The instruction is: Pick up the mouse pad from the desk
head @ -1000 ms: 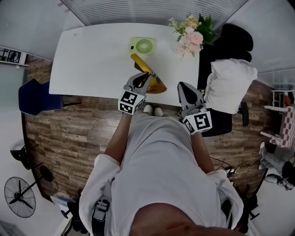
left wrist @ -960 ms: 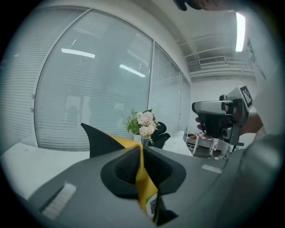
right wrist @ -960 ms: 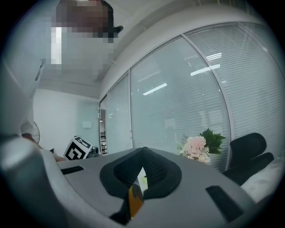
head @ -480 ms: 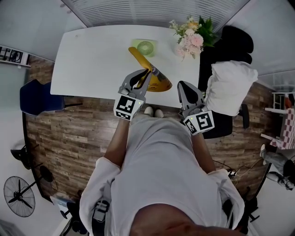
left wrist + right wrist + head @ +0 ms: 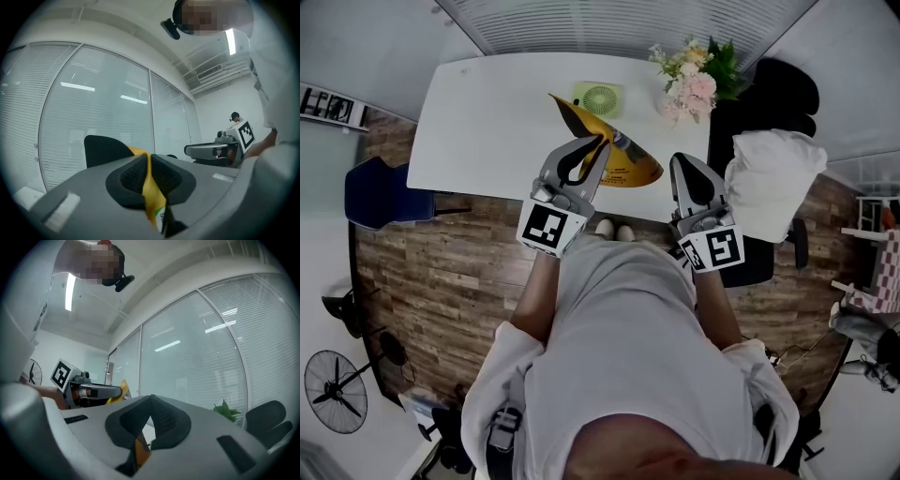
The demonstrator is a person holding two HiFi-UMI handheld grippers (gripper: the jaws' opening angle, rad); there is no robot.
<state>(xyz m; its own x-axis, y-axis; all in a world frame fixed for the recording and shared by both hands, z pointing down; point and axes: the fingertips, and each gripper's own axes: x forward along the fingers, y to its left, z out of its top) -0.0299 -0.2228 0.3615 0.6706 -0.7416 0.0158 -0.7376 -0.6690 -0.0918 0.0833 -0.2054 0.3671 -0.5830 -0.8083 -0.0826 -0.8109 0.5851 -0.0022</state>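
Left gripper (image 5: 600, 142) pinching yellow mouse pad (image 5: 630, 165) above desk (image 5: 487, 122); right gripper (image 5: 682, 161) jaws pressed together; flowers (image 5: 692, 75) at desk corner.

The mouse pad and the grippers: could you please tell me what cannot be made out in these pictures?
- Mouse pad print: too small in the head view; the left gripper view shows only its edge, pinched by the left gripper.
- Pad's near corner: covered by that gripper, head view.
- Orange patch below the closed jaws of the right gripper: unidentifiable.
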